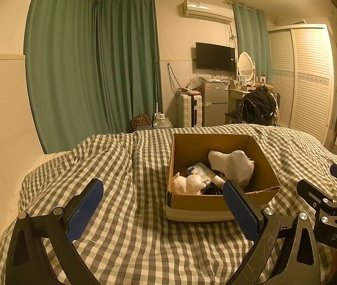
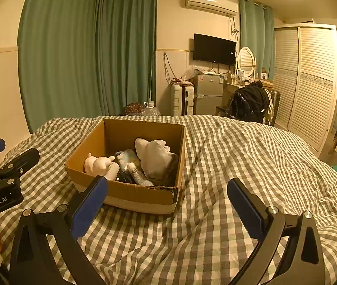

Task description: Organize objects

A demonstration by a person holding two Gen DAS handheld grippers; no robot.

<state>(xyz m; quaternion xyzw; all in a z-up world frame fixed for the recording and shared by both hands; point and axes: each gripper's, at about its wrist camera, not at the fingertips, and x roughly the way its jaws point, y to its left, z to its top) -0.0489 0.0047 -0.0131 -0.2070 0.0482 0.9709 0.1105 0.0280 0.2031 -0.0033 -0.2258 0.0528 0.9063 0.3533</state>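
Observation:
An open cardboard box (image 1: 262, 163) (image 2: 87, 147) stands on a checked bed cover (image 1: 121, 166) (image 2: 239, 156). Inside lie a white sock (image 1: 232, 163) (image 2: 154, 156), a white plush toy (image 1: 188, 184) (image 2: 99, 165), a small packet (image 1: 196, 167) (image 2: 126, 156) and a white tube (image 1: 219, 180) (image 2: 137, 173). My left gripper (image 1: 163, 211) is open and empty, just in front of the box. My right gripper (image 2: 168, 204) is open and empty, in front of the box's right corner. Each gripper shows at the edge of the other's view.
Beyond the bed are green curtains (image 1: 92, 66), a white suitcase (image 1: 189, 110), a small fridge (image 1: 214, 102), a wall TV (image 1: 214, 55), a chair with dark clothes (image 1: 258, 106) and a louvred wardrobe (image 1: 306, 80). The bed's edge drops off at the right.

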